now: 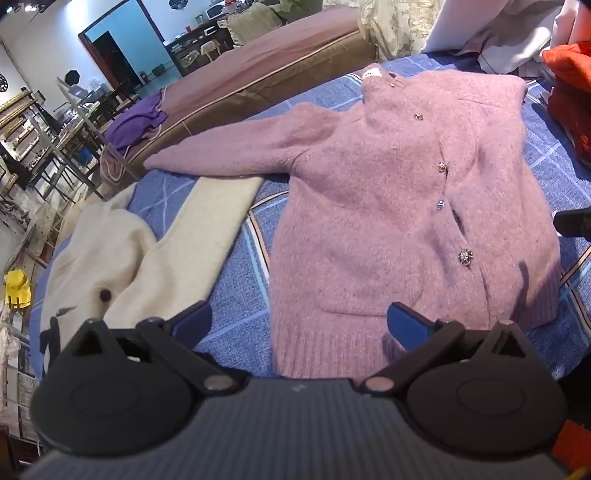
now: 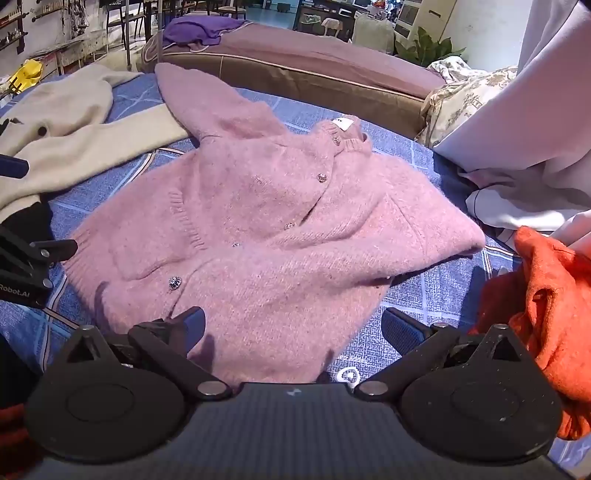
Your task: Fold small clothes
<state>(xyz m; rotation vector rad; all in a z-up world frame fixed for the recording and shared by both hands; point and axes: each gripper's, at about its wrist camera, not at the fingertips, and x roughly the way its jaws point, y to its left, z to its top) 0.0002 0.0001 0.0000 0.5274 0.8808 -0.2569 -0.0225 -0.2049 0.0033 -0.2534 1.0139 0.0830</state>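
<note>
A fuzzy pink cardigan [image 1: 388, 206] with jewelled buttons lies face up on the blue checked bedspread [image 1: 236, 306]. One sleeve stretches out to the left; the other is folded in across the body. My left gripper [image 1: 299, 325] hovers open above its ribbed hem, nothing between the blue pads. In the right wrist view the same pink cardigan [image 2: 258, 236] lies spread below my right gripper [image 2: 293, 328], which is open over the cardigan's lower right edge and holds nothing. The left gripper [image 2: 33, 269] shows at that view's left edge.
A cream cardigan [image 1: 129, 258] with dark buttons lies left of the pink one. An orange garment [image 2: 546, 317] is heaped at the right. White cloth [image 2: 524, 147] piles up at the far right. A brown mattress edge [image 2: 295, 77] with a purple garment [image 2: 199, 29] runs behind.
</note>
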